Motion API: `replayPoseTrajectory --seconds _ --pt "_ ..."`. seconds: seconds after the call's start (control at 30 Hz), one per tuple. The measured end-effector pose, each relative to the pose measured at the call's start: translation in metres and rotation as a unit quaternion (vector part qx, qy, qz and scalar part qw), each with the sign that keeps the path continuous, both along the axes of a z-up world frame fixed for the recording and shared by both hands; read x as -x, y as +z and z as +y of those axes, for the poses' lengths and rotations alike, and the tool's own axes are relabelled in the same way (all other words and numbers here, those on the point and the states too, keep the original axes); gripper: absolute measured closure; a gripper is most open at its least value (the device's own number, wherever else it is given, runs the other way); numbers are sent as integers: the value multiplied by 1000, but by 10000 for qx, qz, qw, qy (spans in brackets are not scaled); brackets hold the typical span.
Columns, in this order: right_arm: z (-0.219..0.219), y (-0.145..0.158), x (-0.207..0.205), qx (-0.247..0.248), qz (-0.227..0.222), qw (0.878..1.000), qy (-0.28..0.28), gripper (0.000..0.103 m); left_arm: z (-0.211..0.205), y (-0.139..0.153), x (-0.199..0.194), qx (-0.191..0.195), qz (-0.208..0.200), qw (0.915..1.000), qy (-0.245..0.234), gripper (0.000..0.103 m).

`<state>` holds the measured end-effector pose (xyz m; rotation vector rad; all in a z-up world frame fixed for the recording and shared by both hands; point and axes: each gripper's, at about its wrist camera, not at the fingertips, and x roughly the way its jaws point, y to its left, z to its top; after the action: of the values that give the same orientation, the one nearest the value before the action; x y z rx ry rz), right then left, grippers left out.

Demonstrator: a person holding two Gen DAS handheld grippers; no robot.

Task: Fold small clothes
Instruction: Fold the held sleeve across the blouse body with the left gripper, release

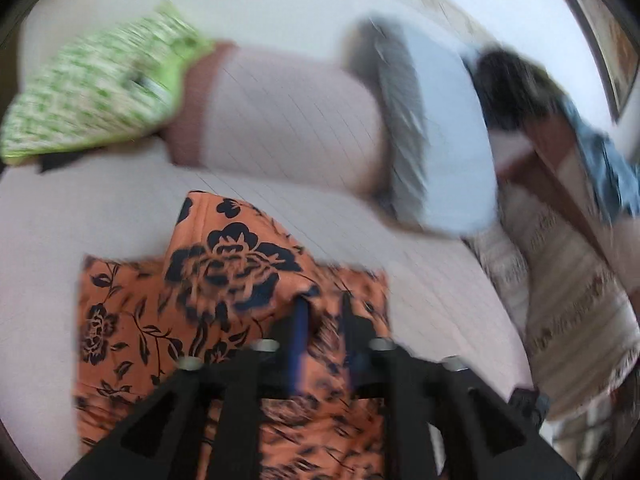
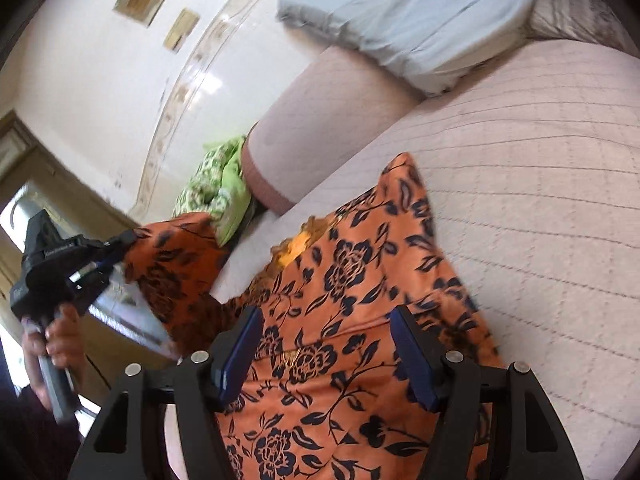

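Left wrist view, blurred: the left gripper (image 1: 322, 306) has its two black fingers drawn close together, pinching a raised fold of the orange fabric garment with dark floral print (image 1: 224, 264). The cloth peaks up just ahead of the fingertips and spreads flat below and to the left of the gripper on the pale pink quilted bed cover (image 1: 100, 208). Far ahead left sits a green-and-white patterned bundle of cloth (image 1: 92, 96); ahead right, a light blue pillow (image 1: 448, 128).

Right wrist view: the right gripper (image 2: 326, 344) has its blue-padded fingers (image 2: 244, 344) spread wide apart, gripping nothing, and hovers over the orange garment (image 2: 352, 280), which lies between and ahead of them on the quilted cover (image 2: 540, 200). To the left, the left gripper (image 2: 120, 246) is clamped on a lifted corner of the same garment, with the person's hand (image 2: 60, 332) on its handle. Ahead left is the green bundle (image 2: 216, 184); far ahead, the blue pillow (image 2: 408, 16).
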<state>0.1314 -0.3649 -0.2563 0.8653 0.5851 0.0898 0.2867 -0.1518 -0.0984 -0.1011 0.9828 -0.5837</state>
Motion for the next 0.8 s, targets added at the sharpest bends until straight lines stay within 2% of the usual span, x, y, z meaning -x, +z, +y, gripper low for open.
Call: replayPoseTrajectory --seconds 0.03,0.07,0.13,0.2,0.27,0.4,0.47,0.53,0.6,0.63,0.67,0.73,0.8 --pt "-4 -1 1 -22 16 10000 -35 33 -13 -5 4 -108 71 9998 -140 46" --pt "-8 -2 2 -63 53 9999 -95 33 -18 -7 6 -176 -20 9996 -198 41" --pt "-15 -5 3 -186 111 9996 -169 33 -22 -3 13 -303 -363 9984 -304 40" --pt "-20 -6 3 -280 126 9993 -218 33 -14 0 12 -292 -473 9981 -278 36" --pt "-22 -7 2 -327 134 9991 -246 33 3 0 6 -320 -523 9981 -54 32" --pt "-15 -6 -2 -200 201 9995 -162 33 56 -24 -12 -551 -428 9964 487 31" --pt "-6 -4 -7 82 289 9995 -65 33 86 -47 -20 -743 -276 9932 848 31" --pt "10 2 -15 564 411 9975 124 34 119 -72 -27 -952 -43 9870 1292 32" --pt "26 9 -23 1041 427 9930 352 33 144 -92 -32 -974 158 9824 1587 32" --pt "41 17 -29 1399 325 9881 550 34 156 -103 -35 -952 270 9800 1725 32" --pt "50 23 -34 1533 205 9853 728 34 163 -110 -36 -949 318 9780 1829 32" --pt "69 36 -51 1248 -129 9834 1310 34 172 -123 -41 -1046 317 9737 1997 32" --pt "89 44 -82 659 -245 9817 1771 34 174 -135 -46 -1352 278 9661 2180 32"
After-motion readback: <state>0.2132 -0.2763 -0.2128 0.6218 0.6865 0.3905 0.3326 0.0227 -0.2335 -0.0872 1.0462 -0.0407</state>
